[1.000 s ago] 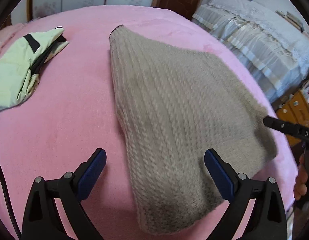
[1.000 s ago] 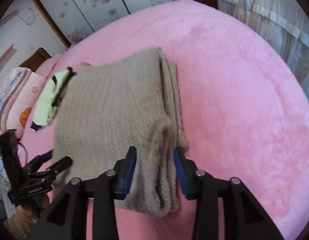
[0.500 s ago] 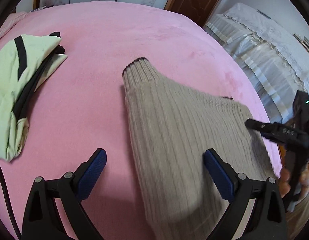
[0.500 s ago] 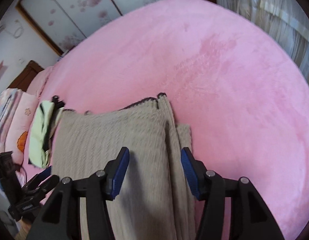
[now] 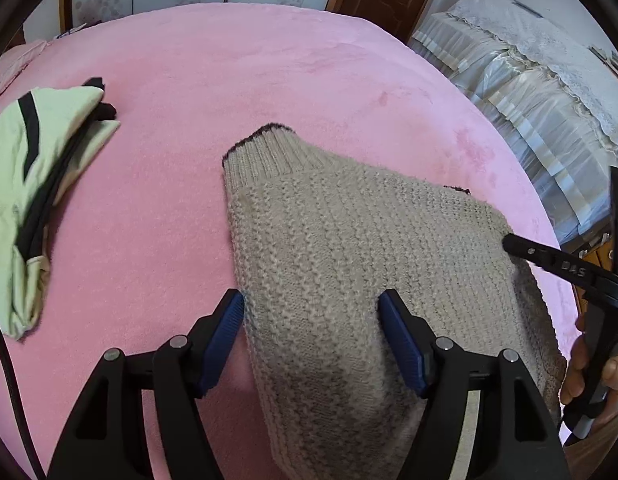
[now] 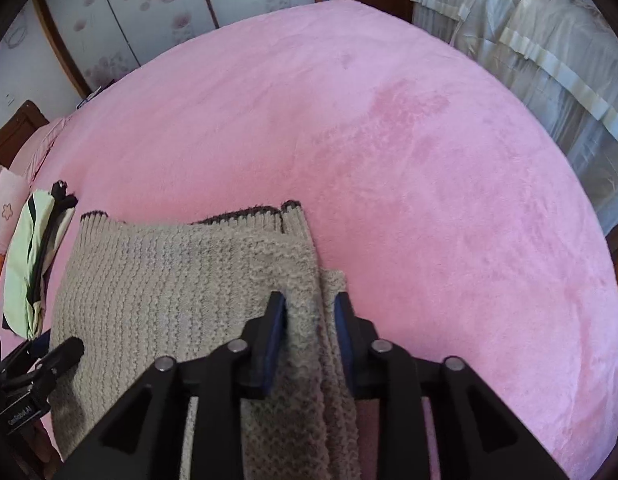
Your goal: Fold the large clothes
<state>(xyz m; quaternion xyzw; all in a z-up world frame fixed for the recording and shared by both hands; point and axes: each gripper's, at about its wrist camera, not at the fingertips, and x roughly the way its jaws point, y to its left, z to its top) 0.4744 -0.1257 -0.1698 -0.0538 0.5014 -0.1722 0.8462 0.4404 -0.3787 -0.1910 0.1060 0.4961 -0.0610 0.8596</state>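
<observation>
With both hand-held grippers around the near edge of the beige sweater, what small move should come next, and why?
Probably close the left hand-held gripper on the sweater. Its jaws stand wide apart around the near left corner, while the right hand-held gripper looks nearly shut on the layered right edge. Both corners must be held before lifting.

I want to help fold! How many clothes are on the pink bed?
2: the beige knit sweater lies between both grippers; the pale green garment lies folded at the left. Others may be hidden out of view.

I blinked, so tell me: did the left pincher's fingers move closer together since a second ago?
Yes. The left gripper has narrowed its jaws around the beige sweater on the pink blanket; both fingers now sit nearer the sweater's edges.
</observation>
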